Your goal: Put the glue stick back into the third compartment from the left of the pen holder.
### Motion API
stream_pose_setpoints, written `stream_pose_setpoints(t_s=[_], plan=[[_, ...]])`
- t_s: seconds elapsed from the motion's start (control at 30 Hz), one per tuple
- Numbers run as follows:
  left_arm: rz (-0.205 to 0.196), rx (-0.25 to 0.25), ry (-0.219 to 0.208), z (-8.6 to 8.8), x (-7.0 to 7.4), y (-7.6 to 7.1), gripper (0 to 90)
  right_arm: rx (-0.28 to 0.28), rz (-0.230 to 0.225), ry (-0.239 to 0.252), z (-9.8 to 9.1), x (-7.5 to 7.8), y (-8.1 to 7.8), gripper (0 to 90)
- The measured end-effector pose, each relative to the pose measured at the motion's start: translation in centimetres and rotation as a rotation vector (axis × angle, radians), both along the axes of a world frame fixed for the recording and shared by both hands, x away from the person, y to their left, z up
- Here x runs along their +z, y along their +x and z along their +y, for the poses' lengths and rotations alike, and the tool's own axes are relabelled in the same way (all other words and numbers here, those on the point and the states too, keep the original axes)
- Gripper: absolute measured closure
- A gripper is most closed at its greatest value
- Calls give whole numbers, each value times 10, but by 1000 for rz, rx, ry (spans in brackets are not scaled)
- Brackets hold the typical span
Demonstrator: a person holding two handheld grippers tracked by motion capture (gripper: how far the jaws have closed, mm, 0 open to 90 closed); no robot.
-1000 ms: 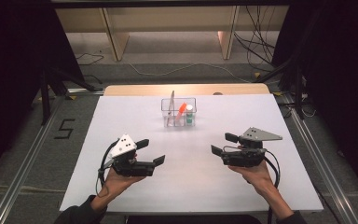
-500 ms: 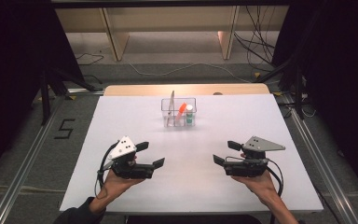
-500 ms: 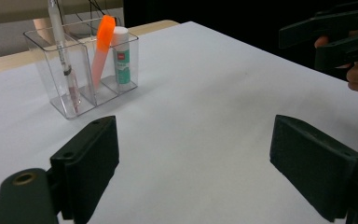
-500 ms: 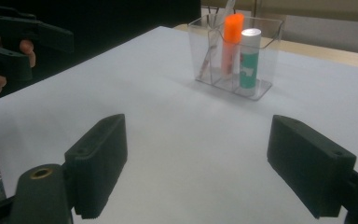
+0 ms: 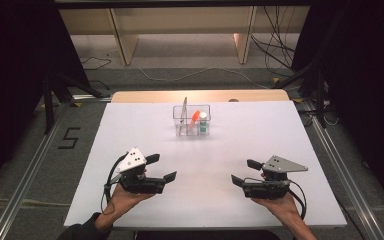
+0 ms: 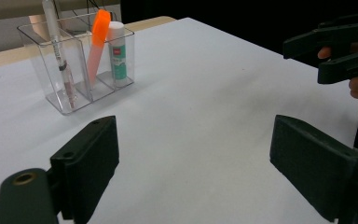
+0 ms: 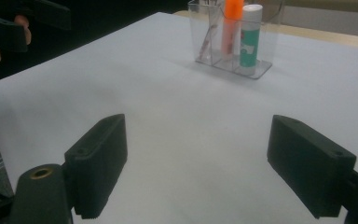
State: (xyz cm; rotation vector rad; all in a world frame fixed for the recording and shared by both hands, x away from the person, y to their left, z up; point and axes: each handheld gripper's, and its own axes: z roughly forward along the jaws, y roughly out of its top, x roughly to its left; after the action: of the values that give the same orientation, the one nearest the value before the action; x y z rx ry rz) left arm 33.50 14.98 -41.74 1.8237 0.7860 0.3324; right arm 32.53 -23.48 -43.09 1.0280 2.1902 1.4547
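Observation:
A clear three-compartment holder (image 5: 191, 131) stands at the table's far middle. In it are a pen (image 6: 58, 51), an orange marker (image 6: 98, 42) and a white glue stick (image 6: 118, 51), one to a compartment. My left gripper (image 5: 161, 167) is held low over the near left of the table, open and with nothing between its jaws. My right gripper (image 5: 245, 172) is held at the near right, also open and holding nothing. The two grippers point inward at each other, both well short of the holder (image 7: 261, 70).
The white table top (image 5: 260, 130) spreads wide between the grippers and the holder. A wooden strip (image 5: 145, 96) runs along its far edge. Metal rails (image 5: 30, 160) flank the table, and cables lie on the floor behind it.
My right gripper has drawn back toward the near edge and a little to the right. The left gripper has barely shifted. Both stay open.

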Motion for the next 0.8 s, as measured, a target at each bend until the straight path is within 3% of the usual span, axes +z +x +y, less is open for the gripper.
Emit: stream_pose_setpoints(t_s=[0.4, 0.8], plan=[[6, -9, -4, 3, -1, -6, 151, -43, -16, 24, -12, -3, -11, 206], [5, -5, -9, 2, -2, -5, 151, -57, -33, 41, -13, -2, -10, 208]])
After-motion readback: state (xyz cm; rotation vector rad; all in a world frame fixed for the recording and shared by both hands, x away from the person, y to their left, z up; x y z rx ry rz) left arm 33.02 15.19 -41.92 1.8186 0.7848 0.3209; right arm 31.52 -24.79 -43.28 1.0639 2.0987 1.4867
